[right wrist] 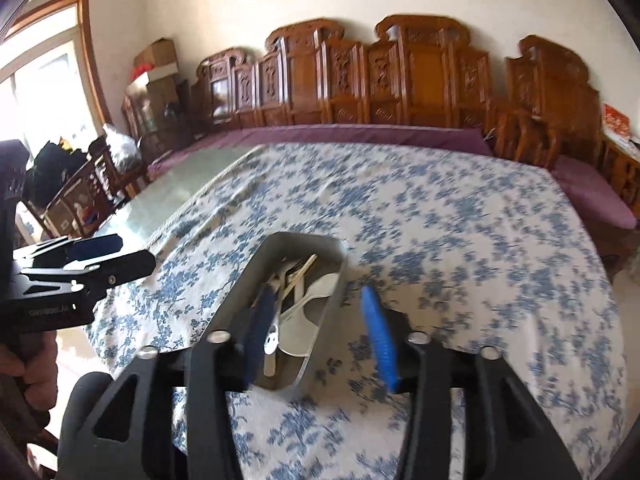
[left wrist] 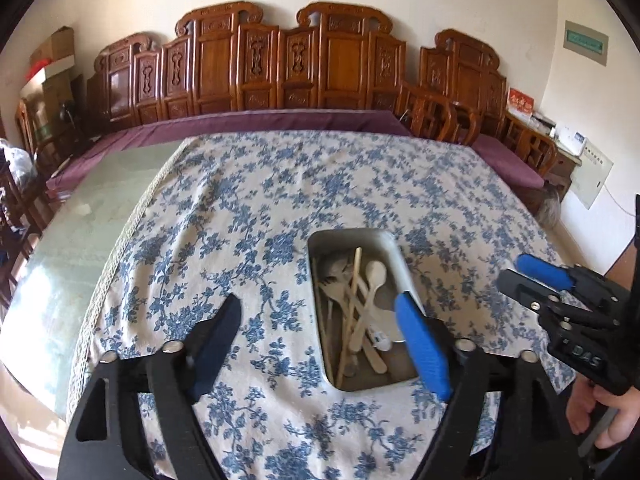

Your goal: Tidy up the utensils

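Observation:
A metal tray [left wrist: 348, 237] lies on the flowered cloth and holds several utensils in a loose pile: wooden chopsticks [left wrist: 353, 280], a white spoon [left wrist: 376, 273] and other pale spoons and forks. My left gripper [left wrist: 318, 300] hovers above the tray's near left side, open wide, with nothing between its fingers. My right gripper [right wrist: 316, 292] is also open and empty, above the tray [right wrist: 236, 304] with a white spoon [right wrist: 320, 285] below it. From the left wrist view the right gripper [left wrist: 512, 269] hangs right of the tray. From the right wrist view the left gripper [right wrist: 136, 250] is at the left edge.
A blue-flowered tablecloth [left wrist: 240, 200] covers most of the table; bare glass tabletop [left wrist: 80, 220] shows at the left. Behind stands a carved wooden bench with a purple cushion [left wrist: 260, 121]. A person's hand [left wrist: 600, 416] holds the right gripper's handle. Chairs and boxes crowd the left.

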A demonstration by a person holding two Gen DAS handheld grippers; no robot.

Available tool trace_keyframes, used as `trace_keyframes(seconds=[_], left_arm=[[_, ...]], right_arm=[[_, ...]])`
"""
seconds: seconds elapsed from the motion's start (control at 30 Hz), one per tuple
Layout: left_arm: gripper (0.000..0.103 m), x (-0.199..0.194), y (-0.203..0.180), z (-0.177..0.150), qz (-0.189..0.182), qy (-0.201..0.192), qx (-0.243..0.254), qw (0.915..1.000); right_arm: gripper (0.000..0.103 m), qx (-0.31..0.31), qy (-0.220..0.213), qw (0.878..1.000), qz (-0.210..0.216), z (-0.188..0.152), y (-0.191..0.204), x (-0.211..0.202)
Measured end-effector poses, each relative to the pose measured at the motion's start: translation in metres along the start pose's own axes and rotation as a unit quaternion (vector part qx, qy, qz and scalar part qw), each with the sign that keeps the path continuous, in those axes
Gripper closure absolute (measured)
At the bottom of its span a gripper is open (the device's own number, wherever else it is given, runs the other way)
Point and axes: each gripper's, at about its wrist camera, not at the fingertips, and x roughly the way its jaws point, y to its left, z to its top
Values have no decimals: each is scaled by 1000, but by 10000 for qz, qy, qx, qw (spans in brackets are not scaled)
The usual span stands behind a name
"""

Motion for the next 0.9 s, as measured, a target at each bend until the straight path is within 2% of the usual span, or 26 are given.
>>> trace_keyframes(seconds=[0.03, 0.07, 0.1, 0.17, 0.3, 0.4, 0.67, 0.9], left_arm=[[17, -5, -3, -1, -1, -38, 3, 10000], [13, -10, -6, -1, -1, -83, 1, 10000], [12, -16, -10, -2, -15, -139, 5, 9999], [8, -28, -17, -4, 1, -226, 47, 9997], [8, -50, -29, -1, 42, -383, 78, 9992], [8, -68, -37, 3, 49, -531, 112, 9985], [8, -113, -52, 12, 39, -939, 117, 9955], [8, -135, -58, 15, 109, -1142, 185, 9932]], right_arm=[[38, 21, -64, 10000, -67, -1, -2, -9], [30, 48, -169, 9997, -160, -2, -6, -22], [23, 56, -233, 9995, -205, -3, -8, -29], [14, 77, -395, 9986, -355, -4, -11, -48], [6, 97, -672, 9961, -557, -4, -15, -82], [3, 134, -849, 9943, -627, -1, -17, -102], [3, 122, -1362, 9868, -871, 11, -14, -155], [3, 79, -1545, 9835, -933, 14, -10, -174]])
